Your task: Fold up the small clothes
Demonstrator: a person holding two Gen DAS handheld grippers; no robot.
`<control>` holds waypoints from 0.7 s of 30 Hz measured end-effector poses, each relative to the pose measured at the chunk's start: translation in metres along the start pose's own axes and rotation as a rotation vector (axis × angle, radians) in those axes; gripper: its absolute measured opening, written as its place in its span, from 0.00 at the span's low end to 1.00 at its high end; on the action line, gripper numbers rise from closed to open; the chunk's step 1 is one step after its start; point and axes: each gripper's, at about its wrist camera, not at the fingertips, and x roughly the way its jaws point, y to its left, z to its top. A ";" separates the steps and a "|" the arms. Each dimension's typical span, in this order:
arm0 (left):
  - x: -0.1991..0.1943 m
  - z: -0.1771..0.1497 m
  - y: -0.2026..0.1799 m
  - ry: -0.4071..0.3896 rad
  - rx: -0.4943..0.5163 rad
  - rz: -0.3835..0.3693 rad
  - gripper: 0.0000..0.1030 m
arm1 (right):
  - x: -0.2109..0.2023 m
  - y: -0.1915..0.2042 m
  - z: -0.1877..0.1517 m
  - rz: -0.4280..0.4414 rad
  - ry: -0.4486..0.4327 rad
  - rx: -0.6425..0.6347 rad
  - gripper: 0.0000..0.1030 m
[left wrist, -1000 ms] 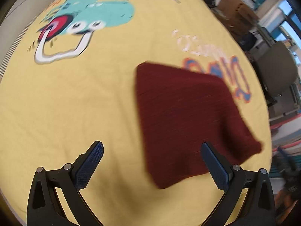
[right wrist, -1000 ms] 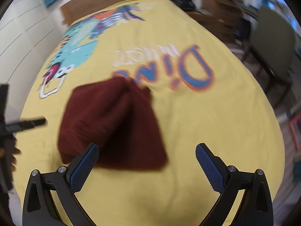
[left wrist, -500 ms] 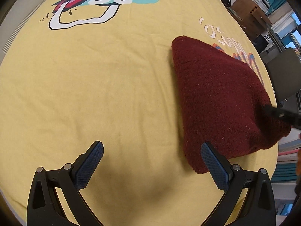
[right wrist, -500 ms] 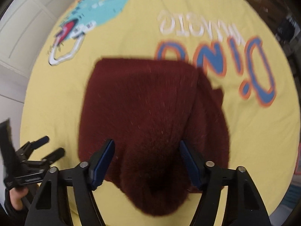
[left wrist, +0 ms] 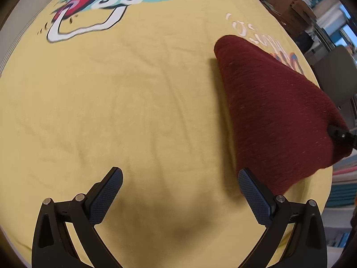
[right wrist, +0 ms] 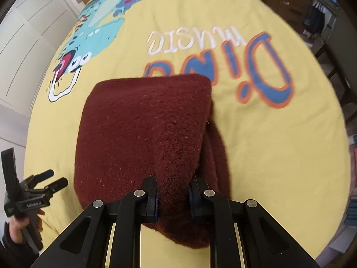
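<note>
A folded dark red knit garment (right wrist: pixel 142 134) lies on the yellow printed bedspread (right wrist: pixel 279 145). My right gripper (right wrist: pixel 173 195) is shut on the garment's near edge, with cloth bunched between the pads. In the left wrist view the garment (left wrist: pixel 279 116) lies to the right, and the right gripper's tip (left wrist: pixel 341 135) shows at its far right edge. My left gripper (left wrist: pixel 179 187) is open and empty over bare bedspread, its right finger (left wrist: pixel 254 195) just beside the garment's near corner. The left gripper also shows at the left edge of the right wrist view (right wrist: pixel 33 192).
The bedspread (left wrist: pixel 111 111) carries a cartoon dinosaur print (left wrist: pixel 107 4) and "Dino music" lettering (right wrist: pixel 234 62). Beyond the bed's right edge stand a grey chair (left wrist: pixel 334 76), boxes and shelves (left wrist: pixel 294 2). White panelled doors (right wrist: pixel 29 33) stand at the left.
My right gripper has dropped onto the garment's near edge and closed on it. My left gripper stayed open and shifted slightly left of the garment.
</note>
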 end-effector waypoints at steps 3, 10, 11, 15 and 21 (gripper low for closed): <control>0.002 0.000 -0.006 -0.002 0.007 -0.004 0.99 | 0.006 -0.016 -0.013 -0.001 0.018 0.023 0.18; 0.007 -0.008 -0.012 0.019 0.038 -0.001 0.99 | 0.051 -0.030 -0.039 -0.031 0.103 0.051 0.27; 0.007 -0.008 -0.011 0.019 0.041 0.001 0.99 | 0.050 -0.033 -0.041 -0.026 0.092 0.066 0.32; 0.005 -0.005 -0.011 0.017 0.042 0.007 0.99 | 0.040 -0.036 -0.040 -0.050 0.070 0.075 0.61; 0.004 0.011 -0.025 -0.007 0.035 0.010 0.99 | 0.018 -0.040 -0.032 -0.052 0.008 0.104 0.78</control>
